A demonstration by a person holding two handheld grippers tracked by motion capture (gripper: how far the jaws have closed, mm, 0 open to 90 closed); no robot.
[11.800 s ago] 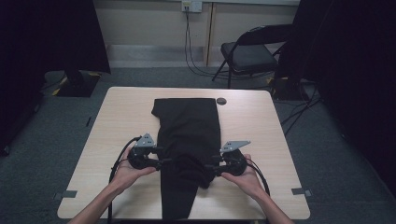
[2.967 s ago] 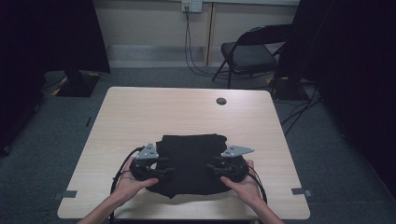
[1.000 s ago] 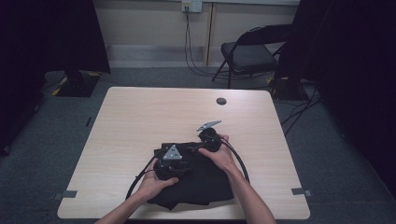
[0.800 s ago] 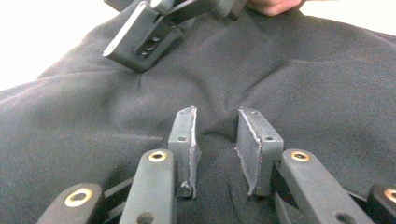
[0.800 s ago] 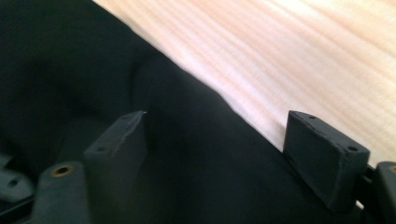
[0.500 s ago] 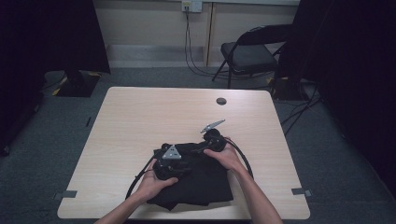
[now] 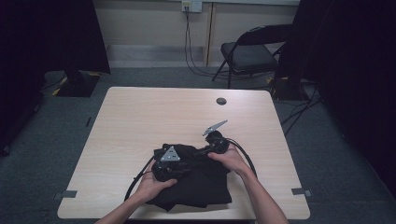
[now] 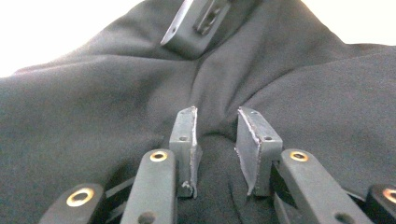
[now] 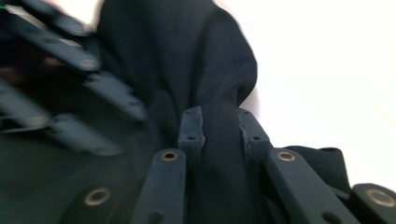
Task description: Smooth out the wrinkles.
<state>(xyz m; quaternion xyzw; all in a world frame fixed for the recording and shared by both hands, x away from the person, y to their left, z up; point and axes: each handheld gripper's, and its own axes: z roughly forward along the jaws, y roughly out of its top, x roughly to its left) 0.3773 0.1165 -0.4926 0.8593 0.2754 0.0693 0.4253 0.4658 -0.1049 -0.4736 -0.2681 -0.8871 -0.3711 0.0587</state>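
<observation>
Black garment (image 7: 196, 184), folded into a rumpled bundle, lying at the table's near edge, middle fold pinched upward

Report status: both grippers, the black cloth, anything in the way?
Left gripper shut on folded black fabric garment. Right gripper just closing, fold between its pads at far edge. Light wooden table around it bare.

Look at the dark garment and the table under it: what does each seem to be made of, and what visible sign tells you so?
Black garment: looks like a soft, matte woven or knit fabric; it bunches into smooth folds and puckers between the pads of the left gripper and the right gripper.
Table: probably wood-look laminate; a pale, smooth top with faint straight grain lines and a round dark cable port.
</observation>
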